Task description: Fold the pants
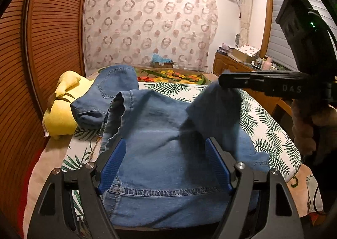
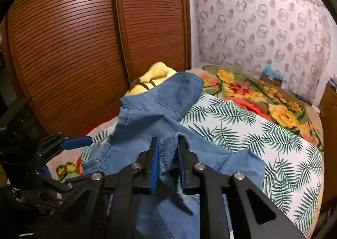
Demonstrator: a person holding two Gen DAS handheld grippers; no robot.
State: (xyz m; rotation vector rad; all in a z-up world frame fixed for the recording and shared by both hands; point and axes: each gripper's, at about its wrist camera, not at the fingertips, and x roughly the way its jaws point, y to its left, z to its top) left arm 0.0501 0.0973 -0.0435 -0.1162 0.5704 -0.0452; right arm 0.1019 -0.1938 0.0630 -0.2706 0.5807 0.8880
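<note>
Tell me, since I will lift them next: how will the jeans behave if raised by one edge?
The jeans will probably droop: the fold in the right gripper already hangs limp. They likely drag on the leaf-print sheet, and the denim looks fairly heavy.

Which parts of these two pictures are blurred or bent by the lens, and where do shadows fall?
Left wrist view: the lifted denim fold under the right gripper is motion-blurred and casts a dark shadow on the pants; the wardrobe door bows from fisheye. Right wrist view: mostly sharp, wardrobe slats curve, corners go black.
</note>
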